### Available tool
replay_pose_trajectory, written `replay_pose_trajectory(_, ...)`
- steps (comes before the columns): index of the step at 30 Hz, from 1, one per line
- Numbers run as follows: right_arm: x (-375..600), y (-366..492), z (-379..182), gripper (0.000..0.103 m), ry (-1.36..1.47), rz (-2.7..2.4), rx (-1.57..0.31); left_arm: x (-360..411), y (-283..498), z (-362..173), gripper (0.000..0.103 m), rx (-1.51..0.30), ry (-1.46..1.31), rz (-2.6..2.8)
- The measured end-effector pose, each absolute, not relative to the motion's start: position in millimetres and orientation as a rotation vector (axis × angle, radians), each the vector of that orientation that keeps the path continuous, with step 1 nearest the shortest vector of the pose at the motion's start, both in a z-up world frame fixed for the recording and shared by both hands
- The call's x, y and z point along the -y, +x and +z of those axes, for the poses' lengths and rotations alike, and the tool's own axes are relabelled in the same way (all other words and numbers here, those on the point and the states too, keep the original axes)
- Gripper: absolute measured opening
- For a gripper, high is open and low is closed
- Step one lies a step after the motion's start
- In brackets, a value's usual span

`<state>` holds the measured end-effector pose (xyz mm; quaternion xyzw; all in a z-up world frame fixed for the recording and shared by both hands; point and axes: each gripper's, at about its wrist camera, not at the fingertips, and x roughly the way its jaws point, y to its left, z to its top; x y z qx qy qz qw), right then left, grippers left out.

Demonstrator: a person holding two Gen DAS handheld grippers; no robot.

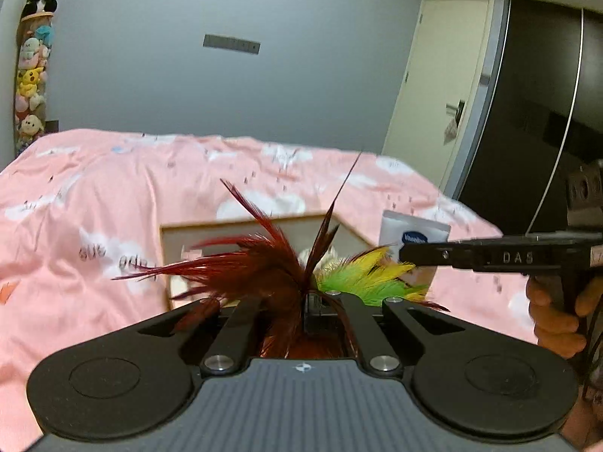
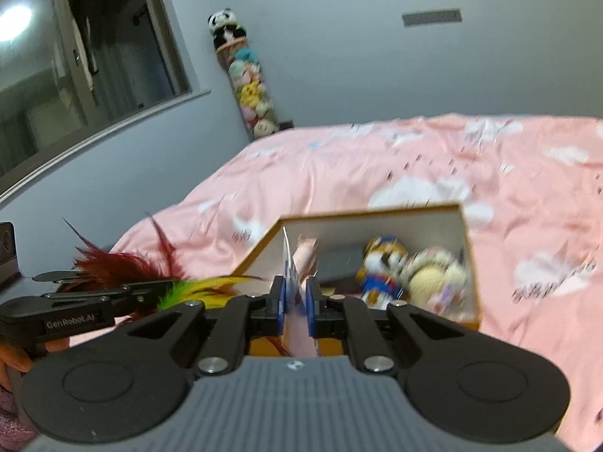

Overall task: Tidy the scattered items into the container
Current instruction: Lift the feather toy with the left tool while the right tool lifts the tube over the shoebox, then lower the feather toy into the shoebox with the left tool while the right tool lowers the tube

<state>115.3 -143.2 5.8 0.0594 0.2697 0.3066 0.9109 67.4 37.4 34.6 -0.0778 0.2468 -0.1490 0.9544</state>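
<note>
My left gripper (image 1: pixel 312 301) is shut on a feather toy (image 1: pixel 264 267) whose dark red, green and yellow plumes fan out over the fingers. Behind it, an open wooden box (image 1: pixel 188 233) rests on the pink bed. In the right wrist view my right gripper (image 2: pixel 296 293) is shut on a flat white tube (image 2: pixel 290 263) with a blue label, held just before the box (image 2: pixel 377 213). A tiger plush (image 2: pixel 380 267) and a cream plush (image 2: pixel 433 278) lie inside. Each view shows the other gripper: the right gripper (image 1: pixel 407 254) with the tube (image 1: pixel 410 231), the left gripper (image 2: pixel 166 286) with feathers (image 2: pixel 124 267).
The pink cloud-print bed cover (image 1: pixel 94 196) spreads around the box. A hanging column of plush toys (image 1: pixel 32 71) topped by a panda stands at the far corner. A cream door (image 1: pixel 433 86) and dark wardrobe (image 1: pixel 535 105) are at the right. A person's hand (image 1: pixel 554 320) grips the right handle.
</note>
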Motion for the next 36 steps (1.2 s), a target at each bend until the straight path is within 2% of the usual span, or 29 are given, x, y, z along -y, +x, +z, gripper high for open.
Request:
replay_pose_trajectory(6,151,141,23,0.012,0.147,0.549,-0.484,-32,108,51,0.002,-0.466,-0.204,-0.297)
replay_pose_trajectory(12,148,169,15,0.012,0.115,0.472,-0.466,-21,156,29,0.002,-0.517,-0.271,-0.308)
replay_pose_trajectory(23,147,215,-39,0.012,0.108,0.443,-0.591,-9,220,-34,0.002,-0.663,-0.363,-0.34)
replay_pose_trajectory(36,139,238,-79,0.012,0.045,0.418,-0.692,6,243,-79,0.002,-0.773,-0.382,-0.361)
